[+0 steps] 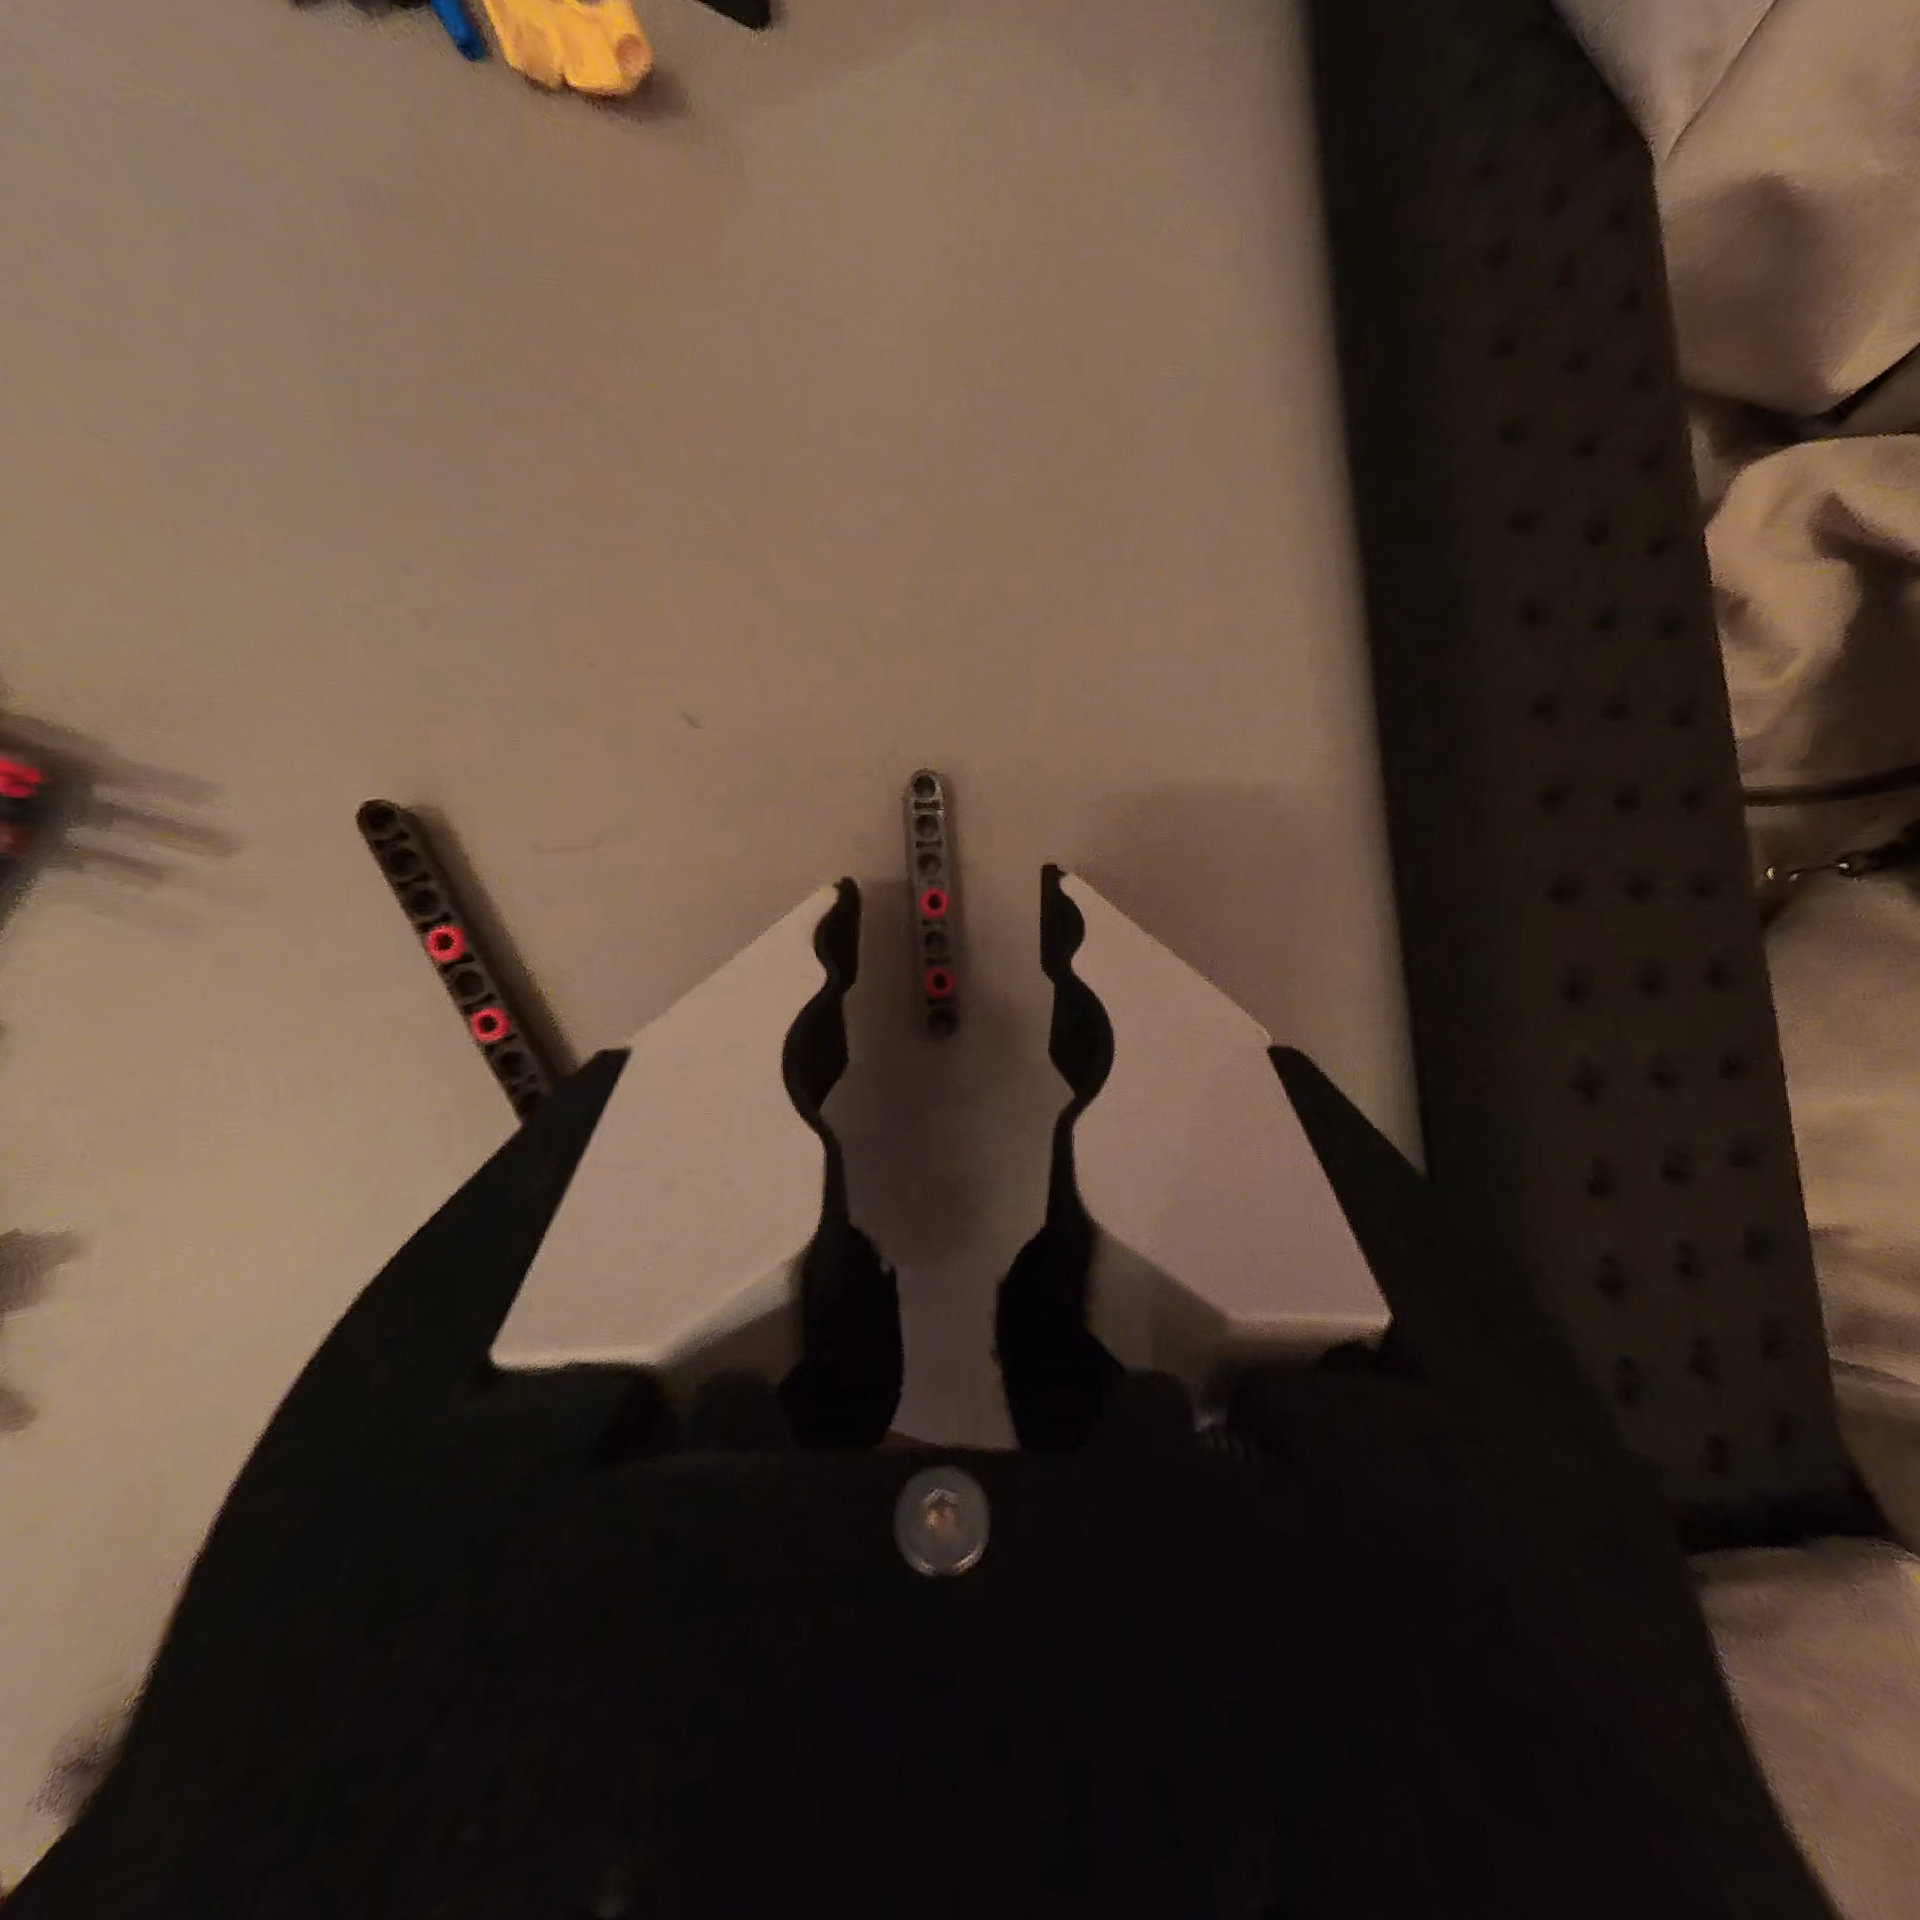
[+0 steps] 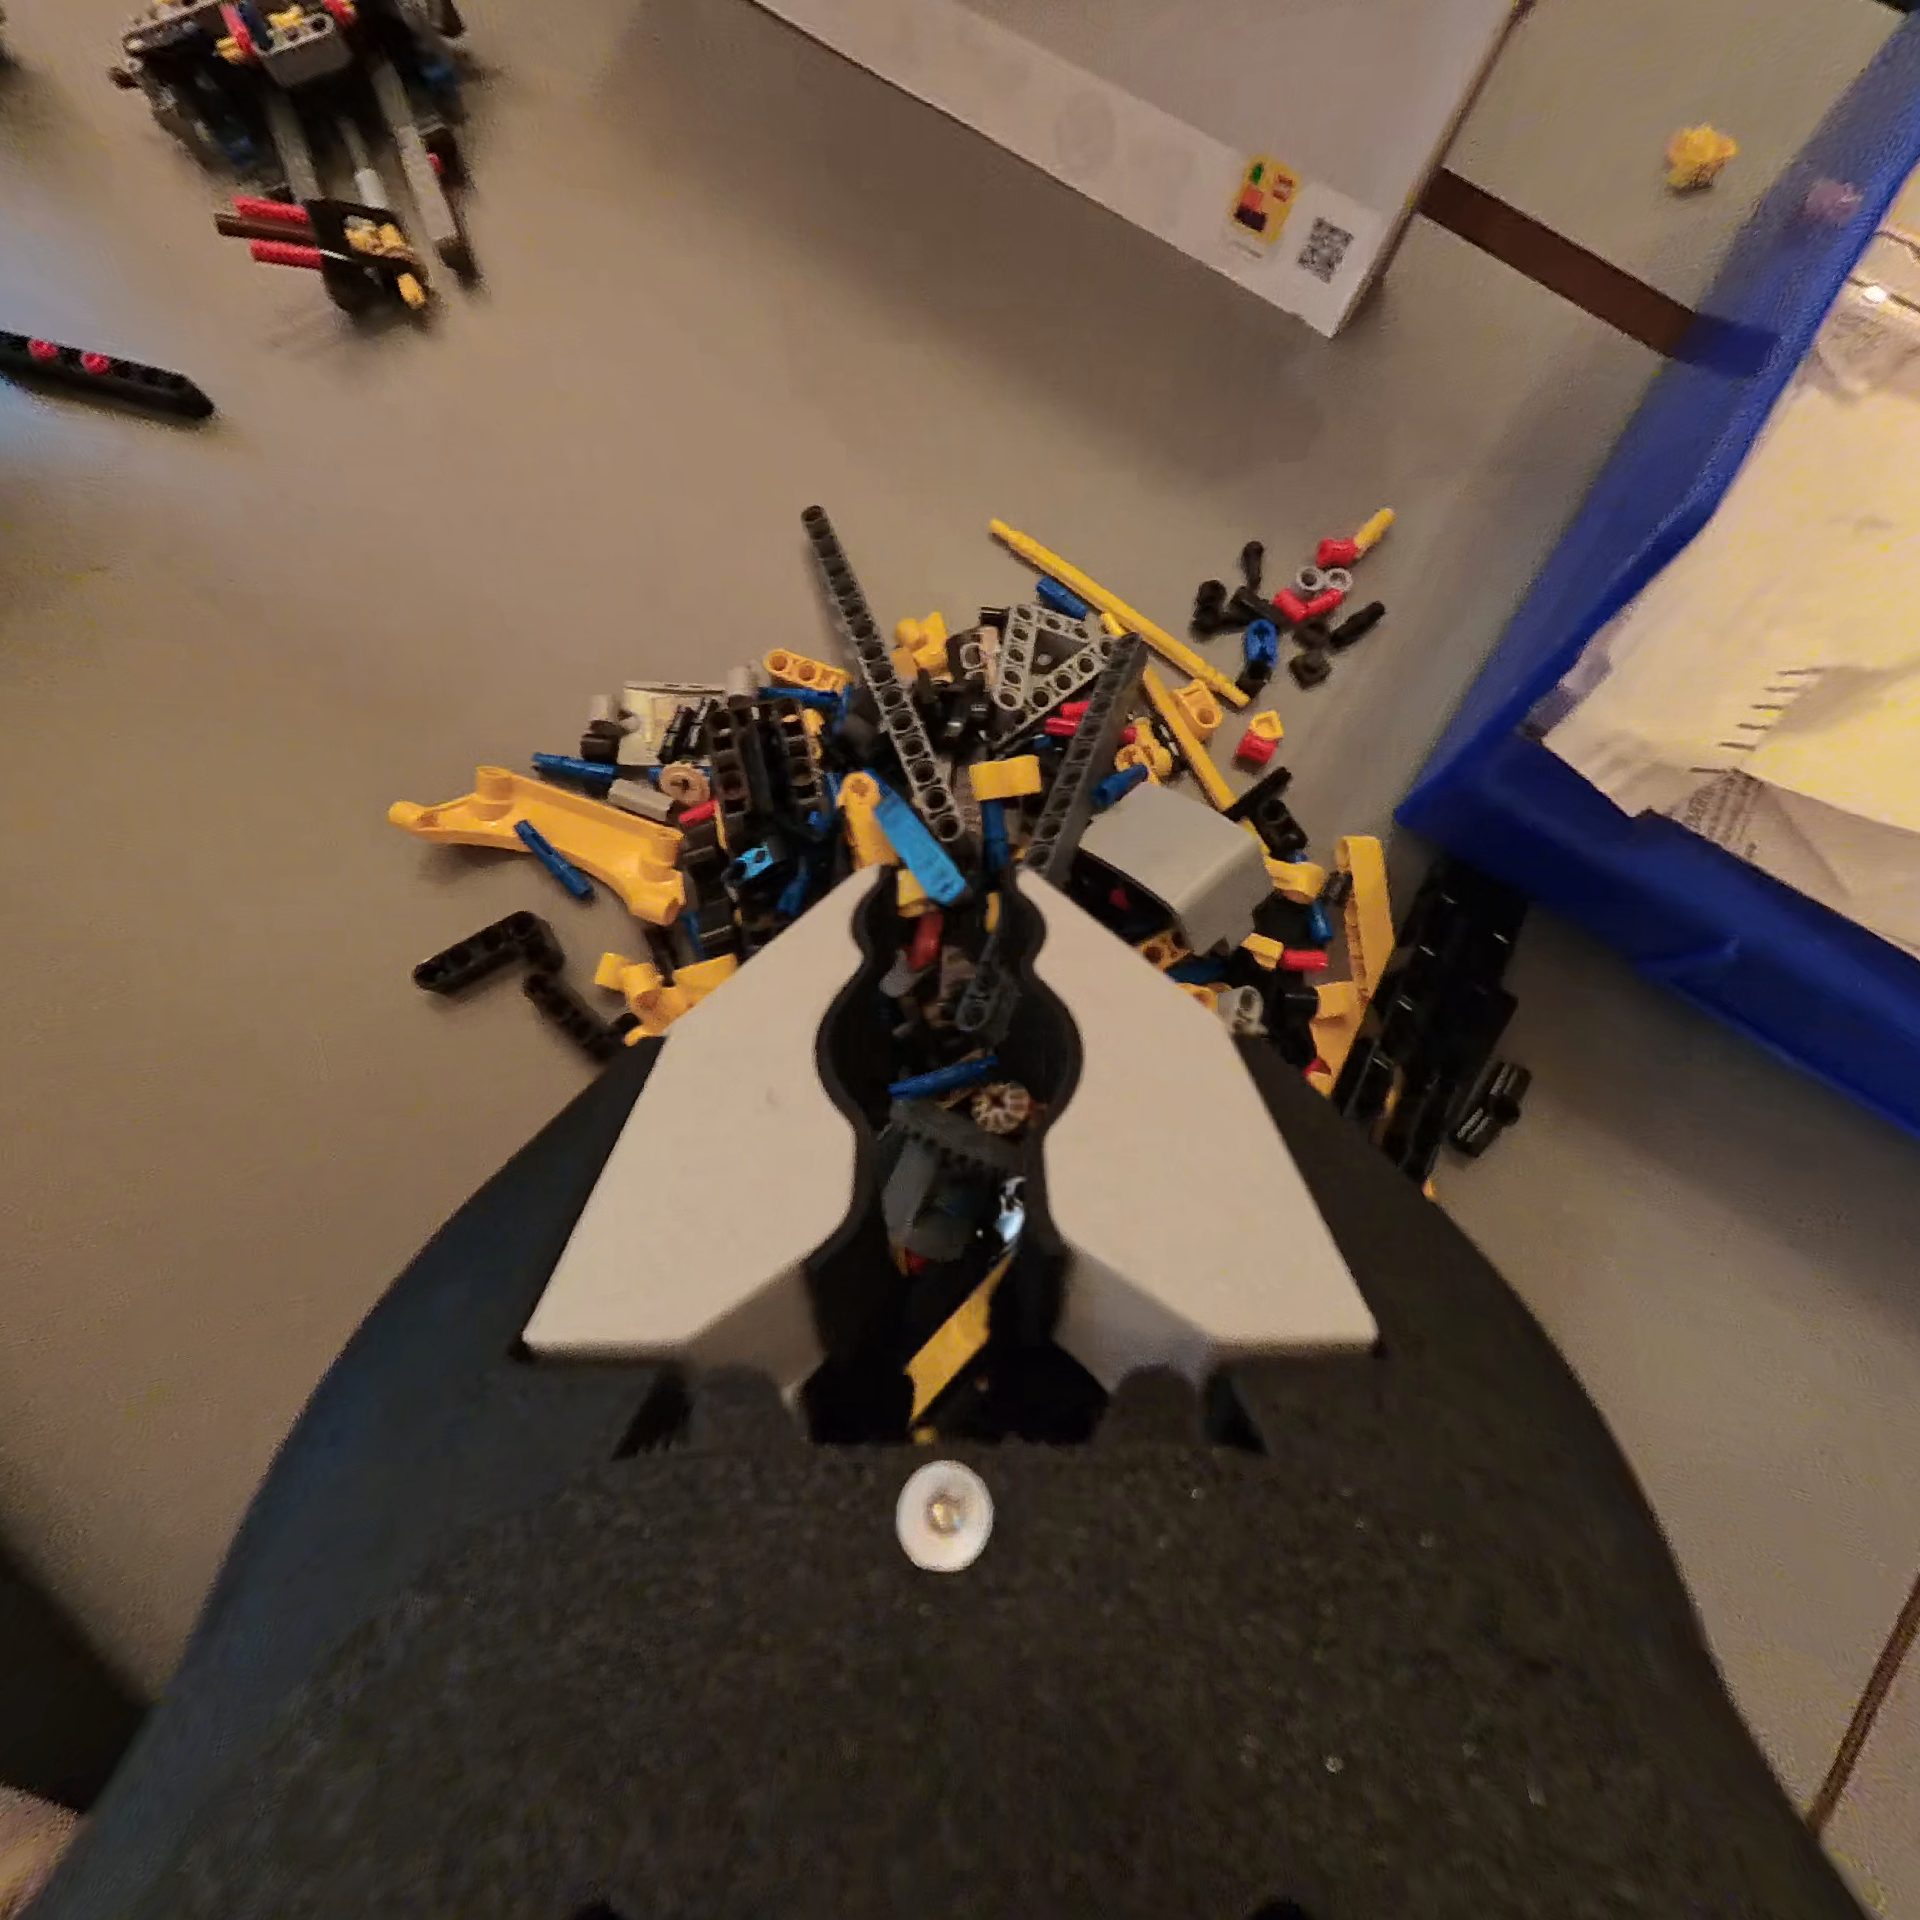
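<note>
In the left wrist view my left gripper (image 1: pixel 950 881) is open, low over the beige table (image 1: pixel 727 468). A short grey beam with two red pins (image 1: pixel 928 831) lies flat between the fingertips, and neither pad touches it. A longer black beam with two red pins (image 1: pixel 447 945) lies to the left, partly under my left finger. In the right wrist view my right gripper (image 2: pixel 953 881) hangs over a pile of yellow, black, blue and grey building parts (image 2: pixel 935 748). Its jaws stand a little apart, and loose parts show through the gap. A blue piece (image 2: pixel 914 831) lies just beyond the tips, not pressed by either pad.
A dark perforated strip (image 1: pixel 1507 727) and crumpled beige cloth (image 1: pixel 1818 520) lie on the right. A yellow part (image 1: pixel 582 42) is at the far edge. A partly built model (image 2: pixel 301 135), a black beam (image 2: pixel 104 379), a white box (image 2: pixel 1143 135) and a blue bin (image 2: pixel 1662 883) surround the pile. One gripper's finger ends stand about 30 centimetres off the other's.
</note>
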Available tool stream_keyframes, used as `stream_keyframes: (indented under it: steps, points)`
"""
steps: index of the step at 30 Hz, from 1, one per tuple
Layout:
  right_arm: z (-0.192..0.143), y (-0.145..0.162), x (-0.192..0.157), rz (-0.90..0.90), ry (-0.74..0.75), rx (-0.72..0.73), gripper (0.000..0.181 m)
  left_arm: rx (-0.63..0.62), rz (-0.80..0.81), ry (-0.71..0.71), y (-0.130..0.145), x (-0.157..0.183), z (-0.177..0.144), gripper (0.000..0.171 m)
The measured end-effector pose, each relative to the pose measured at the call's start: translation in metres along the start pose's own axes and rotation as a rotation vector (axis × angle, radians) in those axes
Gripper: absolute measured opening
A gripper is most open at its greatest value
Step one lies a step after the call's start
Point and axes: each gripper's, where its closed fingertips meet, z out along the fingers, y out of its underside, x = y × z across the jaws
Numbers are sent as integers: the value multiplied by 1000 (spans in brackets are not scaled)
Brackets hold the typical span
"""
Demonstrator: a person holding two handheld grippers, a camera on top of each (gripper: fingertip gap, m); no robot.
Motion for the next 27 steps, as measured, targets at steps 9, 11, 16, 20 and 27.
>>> stream_keyframes:
  steps: [9,11,16,20,27]
  points:
    - [-2,-57,24,-145,307,222,23,73,12,-308,-16,-54,-26,7]
    - [0,-71,19,-197,365,273,19,128,-47,-409,-20,-75,-42,7]
    - [14,-79,7,-300,446,245,10,71,-137,-382,-3,-80,-32,7]
    - [15,-87,-3,-242,384,288,11,49,-180,-415,2,-88,-26,8]
    - [13,-87,-3,-252,398,290,10,16,-167,-397,7,-86,-16,28]
